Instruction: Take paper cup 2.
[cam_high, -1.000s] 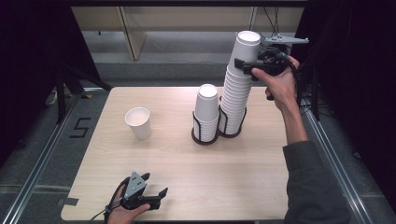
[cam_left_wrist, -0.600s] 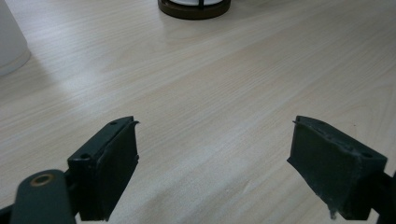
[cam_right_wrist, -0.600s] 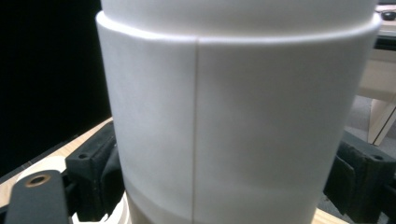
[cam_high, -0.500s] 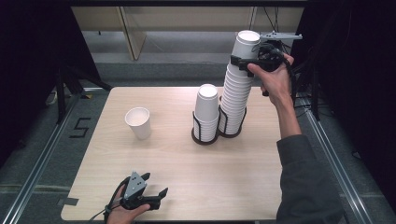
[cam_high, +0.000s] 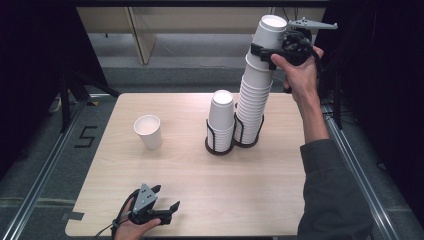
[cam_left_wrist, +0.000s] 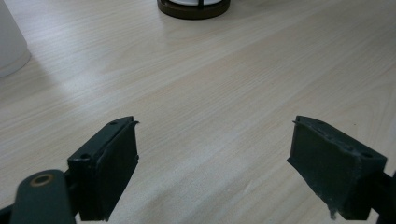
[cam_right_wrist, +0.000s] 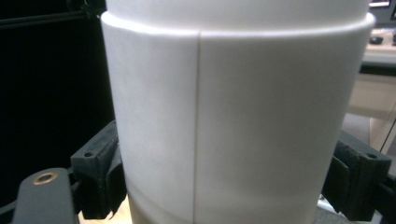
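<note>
A tall stack of white paper cups stands in a black wire holder at the back right of the table. My right gripper is high above it, shut on the top cup, which is still partly nested in the stack. In the right gripper view that cup sits between both jaws. A shorter stack stands in a second holder just to the left. A single cup stands upright at the left. My left gripper rests open and empty near the front edge, with bare wood between its jaws.
The two round holder bases touch each other near the table's middle. In the left gripper view, a holder base lies straight ahead and the single cup is at the far left. The wooden tabletop stands on a dark floor.
My right gripper has risen with the top cup, drawing it up out of the tall stack. The left gripper has not moved.
</note>
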